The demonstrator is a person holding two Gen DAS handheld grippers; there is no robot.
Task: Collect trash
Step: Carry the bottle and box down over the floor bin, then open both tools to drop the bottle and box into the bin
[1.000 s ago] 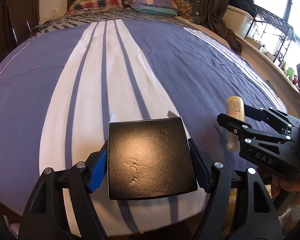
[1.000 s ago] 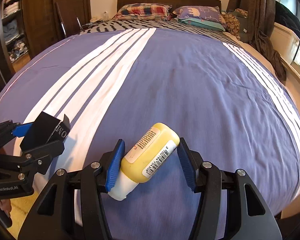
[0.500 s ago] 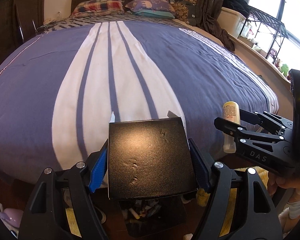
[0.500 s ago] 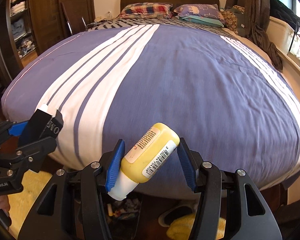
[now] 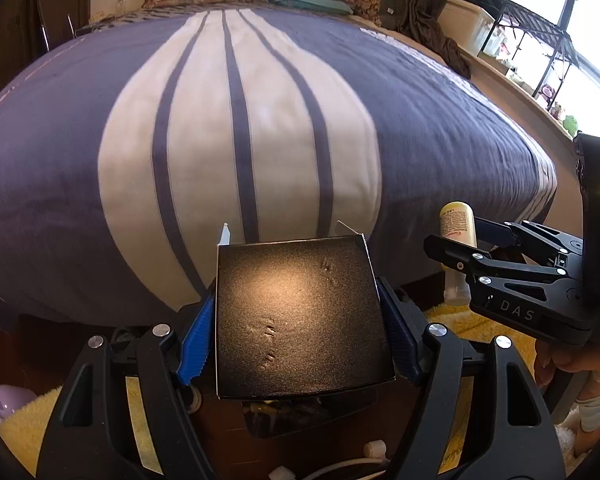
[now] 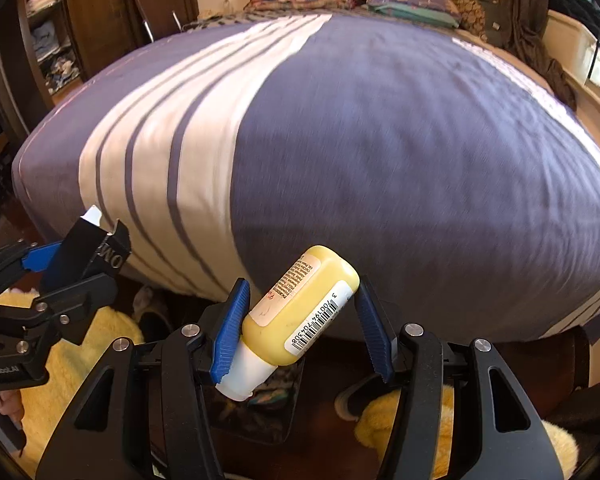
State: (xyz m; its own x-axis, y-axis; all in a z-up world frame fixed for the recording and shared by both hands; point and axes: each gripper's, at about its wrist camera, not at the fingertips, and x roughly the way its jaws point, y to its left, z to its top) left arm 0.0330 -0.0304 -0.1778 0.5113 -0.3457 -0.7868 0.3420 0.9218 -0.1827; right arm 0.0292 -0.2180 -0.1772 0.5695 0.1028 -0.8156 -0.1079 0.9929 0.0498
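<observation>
My left claw [image 5: 300,316] is spread wide and clamped on a black box [image 5: 302,316], its blue pads [image 5: 198,340] pressing both side walls; the box lies flat between them with its open flaps pointing toward the bed [image 5: 240,128]. My right claw [image 6: 300,320] is about half closed and grips a yellow bottle [image 6: 304,312], which sits tilted between the blue pads [image 6: 230,332], white cap down against the left pad and base up against the right one, barcode facing the camera. Both claws hang past the foot of the bed, over a dark wooden floor [image 6: 328,452] with a yellow rug [image 6: 72,352]. Just below the box, a dark bin [image 5: 300,414] with scraps inside shows on the floor. From the left wrist view, the right claw holds the bottle off to my right, apart from the box.
</observation>
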